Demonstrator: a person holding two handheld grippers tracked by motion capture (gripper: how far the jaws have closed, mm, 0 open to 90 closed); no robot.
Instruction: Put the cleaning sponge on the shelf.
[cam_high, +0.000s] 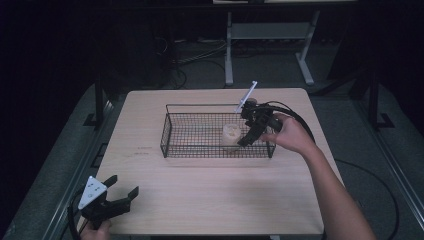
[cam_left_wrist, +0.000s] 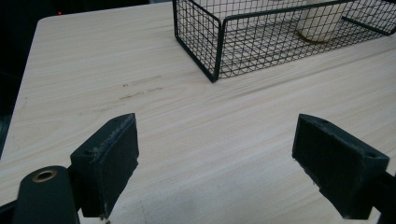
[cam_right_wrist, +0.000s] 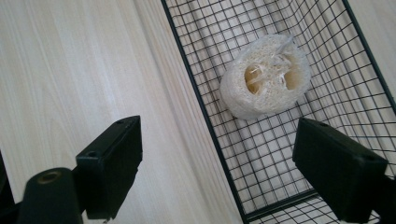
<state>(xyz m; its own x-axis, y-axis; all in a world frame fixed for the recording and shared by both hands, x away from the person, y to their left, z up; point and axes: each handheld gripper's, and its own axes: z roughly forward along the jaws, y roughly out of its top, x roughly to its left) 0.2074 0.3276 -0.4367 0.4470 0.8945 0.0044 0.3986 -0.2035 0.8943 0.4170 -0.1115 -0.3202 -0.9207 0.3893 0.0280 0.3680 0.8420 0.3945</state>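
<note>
a pale loofah piece (cam_high: 231, 134) is seen standing inside a black wire basket (cam_high: 170, 131), toward its right end, on a light wooden table (cam_high: 215, 200). in the right gripper view the loofah (cam_right_wrist: 265, 77) is shown on the basket's mesh floor, with its holed end turned up toward the camera, close to the basket wall (cam_right_wrist: 201, 100) but whether it touches the wall cannot be told. the right gripper (cam_high: 250, 134) is held over the basket's right end, just beside the loofah; its jaws are spread wide and nothing is gripped between them, one jaw being seen over the bare table and the other over the basket floor. the left gripper (cam_high: 120, 190) is held low near the table's front left corner, well apart from the basket, with its jaws parted and nothing between them. in the left gripper view the basket (cam_left_wrist: 219, 44) is seen farther off, with the loofah (cam_left_wrist: 322, 23) behind its mesh.
</note>
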